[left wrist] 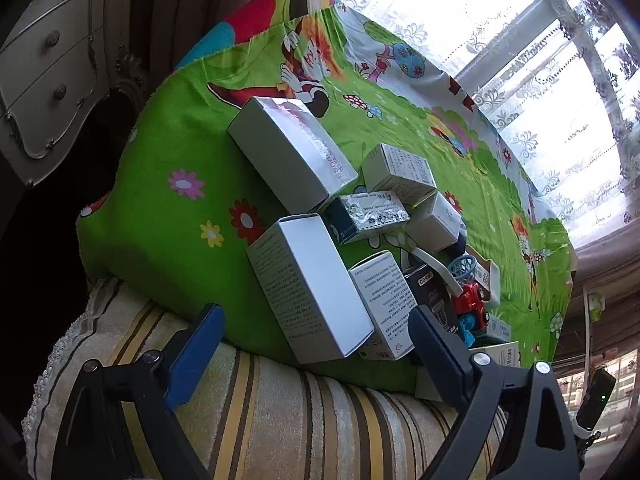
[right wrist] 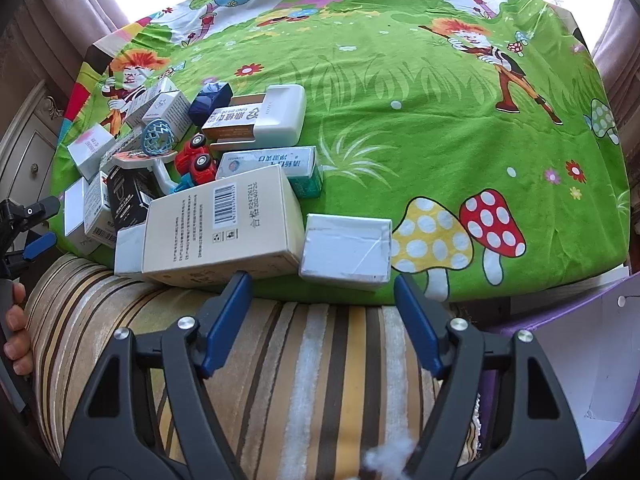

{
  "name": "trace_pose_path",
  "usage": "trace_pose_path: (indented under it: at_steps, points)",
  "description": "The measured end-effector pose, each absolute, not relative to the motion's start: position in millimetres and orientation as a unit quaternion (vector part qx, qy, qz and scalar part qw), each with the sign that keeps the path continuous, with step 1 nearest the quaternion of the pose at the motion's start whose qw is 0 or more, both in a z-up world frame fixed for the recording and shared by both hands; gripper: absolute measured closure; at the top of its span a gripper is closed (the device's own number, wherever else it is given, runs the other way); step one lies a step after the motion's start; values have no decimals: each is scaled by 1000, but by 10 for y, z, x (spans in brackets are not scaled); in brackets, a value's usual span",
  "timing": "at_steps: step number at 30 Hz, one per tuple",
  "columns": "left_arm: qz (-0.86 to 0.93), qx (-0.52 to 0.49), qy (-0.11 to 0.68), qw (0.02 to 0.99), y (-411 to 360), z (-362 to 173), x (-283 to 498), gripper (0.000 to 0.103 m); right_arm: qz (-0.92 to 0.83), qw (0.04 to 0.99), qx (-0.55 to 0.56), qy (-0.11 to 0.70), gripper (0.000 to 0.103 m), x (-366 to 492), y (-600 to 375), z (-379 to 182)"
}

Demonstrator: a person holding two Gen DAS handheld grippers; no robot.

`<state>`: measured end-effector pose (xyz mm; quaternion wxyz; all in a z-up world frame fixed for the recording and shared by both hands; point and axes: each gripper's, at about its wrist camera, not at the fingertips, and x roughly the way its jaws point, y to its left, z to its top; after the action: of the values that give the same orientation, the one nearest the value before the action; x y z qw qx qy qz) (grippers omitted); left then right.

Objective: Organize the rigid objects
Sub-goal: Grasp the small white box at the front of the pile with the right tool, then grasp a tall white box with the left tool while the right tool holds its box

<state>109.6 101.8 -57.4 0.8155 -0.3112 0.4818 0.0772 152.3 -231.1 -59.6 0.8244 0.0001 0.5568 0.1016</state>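
Note:
A pile of small cartons lies on a green cartoon-print cloth (right wrist: 400, 140). In the right wrist view my right gripper (right wrist: 322, 292) is open and empty, just short of a white box (right wrist: 346, 250) and a large beige barcode box (right wrist: 224, 224). A red toy car (right wrist: 196, 162) and a white case (right wrist: 280, 114) lie behind. In the left wrist view my left gripper (left wrist: 316, 328) is open and empty, its fingers either side of a tall silver-white box (left wrist: 312, 288). Another silver box (left wrist: 292, 152) and the red toy car (left wrist: 474, 300) lie beyond.
A striped cushion edge (right wrist: 304, 360) runs under both grippers. A white drawer cabinet (left wrist: 48, 80) stands at left. A purple-and-white box (right wrist: 580, 352) sits at the right. Curtained windows (left wrist: 540, 60) lie behind. The cloth's right half holds nothing.

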Motion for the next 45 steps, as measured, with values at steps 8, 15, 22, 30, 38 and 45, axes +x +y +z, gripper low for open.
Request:
trace_pose_path:
  at_steps: [8, 15, 22, 30, 38, 45]
  points:
    - [51, -398, 478, 781, 1175, -779, 1124, 17, 108, 820, 4, 562, 53, 1603, -2314, -689]
    - [29, -410, 481, 775, 1166, -835, 1196, 28, 127, 829, 19, 544, 53, 1471, -2323, -644]
    - [15, -423, 489, 763, 1180, -940, 1216, 56, 118, 845, 42, 520, 53, 1332, -2444, -516]
    - [15, -429, 475, 768, 1194, -914, 1126, 66, 118, 855, 53, 502, 53, 1146, -2532, -396]
    - [76, -380, 475, 790, 1201, -765, 971, 61, 121, 858, 60, 495, 53, 958, -2618, -322]
    - [114, -347, 490, 792, 1257, -727, 841, 60, 126, 858, 63, 493, 53, 917, -2634, -326]
